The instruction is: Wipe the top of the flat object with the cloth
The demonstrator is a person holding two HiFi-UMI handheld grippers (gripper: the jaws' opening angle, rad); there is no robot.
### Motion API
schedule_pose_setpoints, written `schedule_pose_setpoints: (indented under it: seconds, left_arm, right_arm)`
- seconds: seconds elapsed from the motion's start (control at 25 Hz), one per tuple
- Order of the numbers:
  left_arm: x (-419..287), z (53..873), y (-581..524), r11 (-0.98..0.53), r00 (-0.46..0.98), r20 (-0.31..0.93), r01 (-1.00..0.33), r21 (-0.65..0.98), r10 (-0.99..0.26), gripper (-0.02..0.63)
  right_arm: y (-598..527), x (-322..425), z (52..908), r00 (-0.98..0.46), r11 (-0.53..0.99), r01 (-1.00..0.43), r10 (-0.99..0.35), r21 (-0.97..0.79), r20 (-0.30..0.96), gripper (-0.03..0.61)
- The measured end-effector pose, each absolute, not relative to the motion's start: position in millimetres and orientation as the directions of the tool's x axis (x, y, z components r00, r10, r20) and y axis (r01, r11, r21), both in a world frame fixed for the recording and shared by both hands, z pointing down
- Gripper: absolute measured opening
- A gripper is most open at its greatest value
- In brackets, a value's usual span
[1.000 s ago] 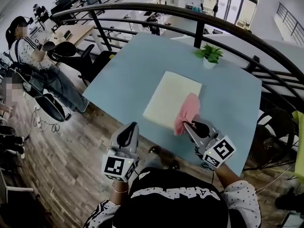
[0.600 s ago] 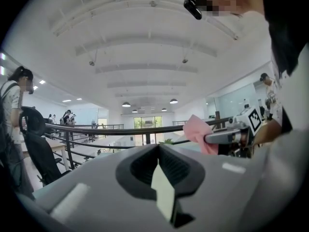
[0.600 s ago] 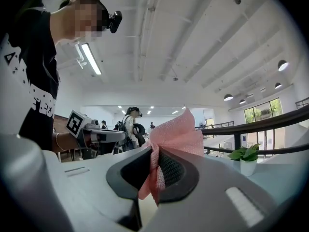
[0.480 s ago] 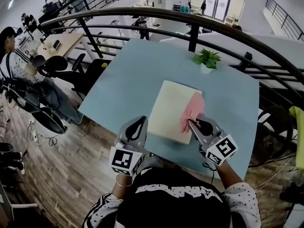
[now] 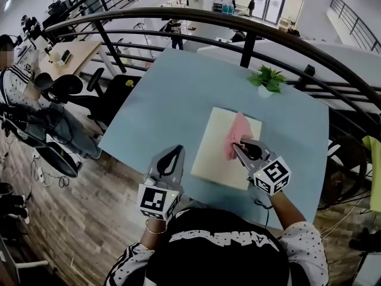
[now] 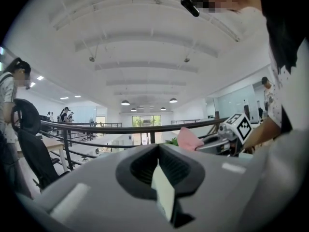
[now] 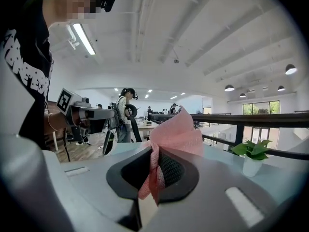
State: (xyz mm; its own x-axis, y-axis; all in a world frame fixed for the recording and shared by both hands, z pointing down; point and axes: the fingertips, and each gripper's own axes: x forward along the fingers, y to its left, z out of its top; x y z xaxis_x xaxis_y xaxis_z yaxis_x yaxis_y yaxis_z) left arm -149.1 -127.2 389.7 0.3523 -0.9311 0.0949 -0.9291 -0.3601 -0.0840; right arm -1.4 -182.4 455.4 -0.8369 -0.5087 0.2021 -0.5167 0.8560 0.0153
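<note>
A cream flat board (image 5: 216, 149) lies on the light blue table (image 5: 166, 100). The pink cloth (image 5: 237, 134) trails over the board's right part, pinched in my right gripper (image 5: 237, 145), which is shut on it. In the right gripper view the cloth (image 7: 170, 138) bunches up between the jaws and stands above them. My left gripper (image 5: 173, 157) hovers at the table's near edge, left of the board, jaws together with nothing in them. The left gripper view shows the cloth (image 6: 189, 138) and the right gripper (image 6: 227, 139) off to the right.
A small potted plant (image 5: 266, 79) stands at the table's far side, beyond the board. A black railing (image 5: 238, 25) curves behind the table. Black office chairs (image 5: 56, 88) and a person (image 5: 12, 58) are on the wooden floor at left.
My right gripper has dragged the pink cloth from the board's near right edge farther up and inward over the board. The left gripper stayed near the table's front edge.
</note>
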Motion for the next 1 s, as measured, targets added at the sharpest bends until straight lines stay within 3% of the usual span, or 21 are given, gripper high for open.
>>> schedule_pose_setpoints:
  seconds: [0.36,1.0]
  left_arm:
    - [-192,401,-161,-0.373,0.366,0.099,-0.925,-0.069,-0.925,0.0]
    - [-231,422,-217,-0.428,0.423,0.111,-0.903,-0.027,-0.899,0.0]
  right_arm:
    - [-248,-50,511,-0.774,0.862,-0.489,-0.5,0.135,0.388,0.026]
    - [-355,-65,586,-0.561,0.807,-0.54,-0.557,0.239,0.613,0.028]
